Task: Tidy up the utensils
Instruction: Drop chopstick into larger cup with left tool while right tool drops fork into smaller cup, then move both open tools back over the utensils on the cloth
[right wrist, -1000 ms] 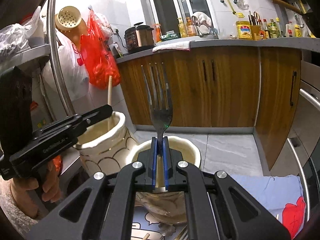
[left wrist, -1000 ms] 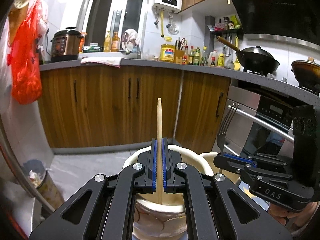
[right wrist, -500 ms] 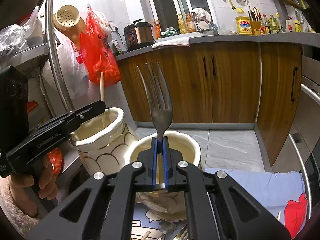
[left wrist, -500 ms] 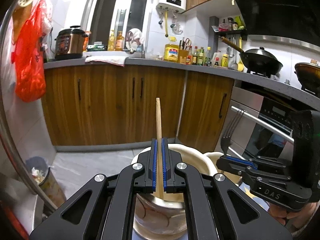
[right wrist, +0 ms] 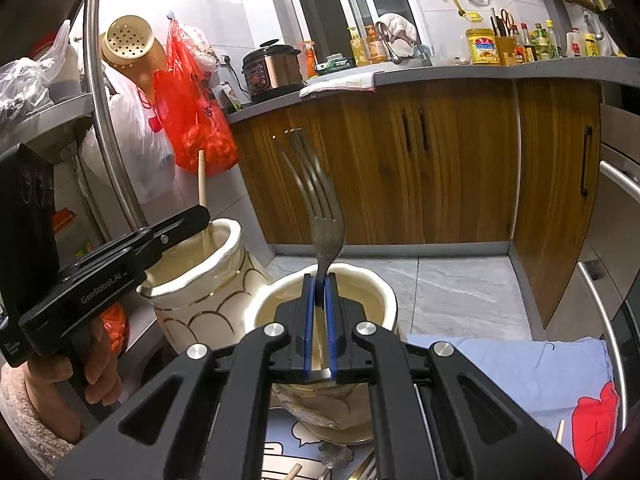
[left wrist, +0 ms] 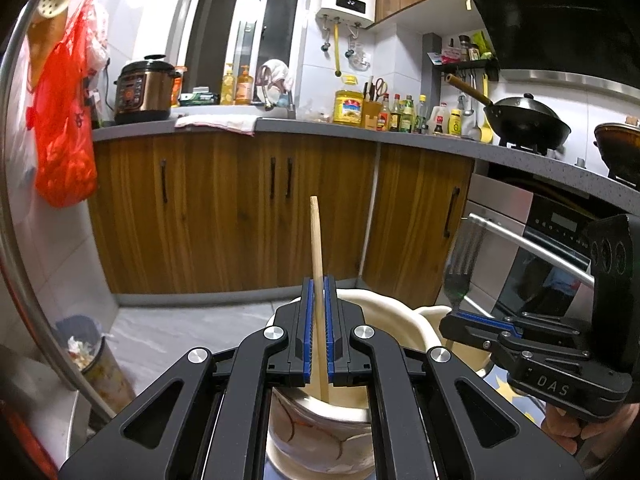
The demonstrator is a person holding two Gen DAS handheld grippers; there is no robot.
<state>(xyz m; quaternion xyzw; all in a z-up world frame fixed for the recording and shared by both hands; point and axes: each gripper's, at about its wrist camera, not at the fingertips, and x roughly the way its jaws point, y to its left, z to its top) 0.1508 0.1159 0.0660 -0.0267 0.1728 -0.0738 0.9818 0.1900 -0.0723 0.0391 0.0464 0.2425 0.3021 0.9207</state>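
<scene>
My left gripper [left wrist: 318, 332] is shut on a wooden chopstick [left wrist: 317, 240] that stands upright, its lower end inside a cream ceramic jar [left wrist: 320, 432] with gold lines. In the right wrist view the same jar [right wrist: 200, 292] stands at the left with the chopstick [right wrist: 202, 184] in it and the left gripper [right wrist: 188, 220] over its rim. My right gripper [right wrist: 320, 324] is shut on a metal fork [right wrist: 320, 216], tines up, over a second cream jar [right wrist: 384, 300]. The fork [left wrist: 460, 268] and right gripper [left wrist: 472, 320] also show at the right of the left wrist view.
A light blue cloth [right wrist: 520, 368] with a red print lies under and right of the jars; more utensils [right wrist: 294, 470] lie on it at the bottom edge. Wooden cabinets [left wrist: 240, 208] and an oven [left wrist: 540, 248] stand beyond. A red bag [right wrist: 196, 120] hangs at the left.
Both jars sit slightly lower in each view, and the fork leans a little more to the left. The grips are unchanged.
</scene>
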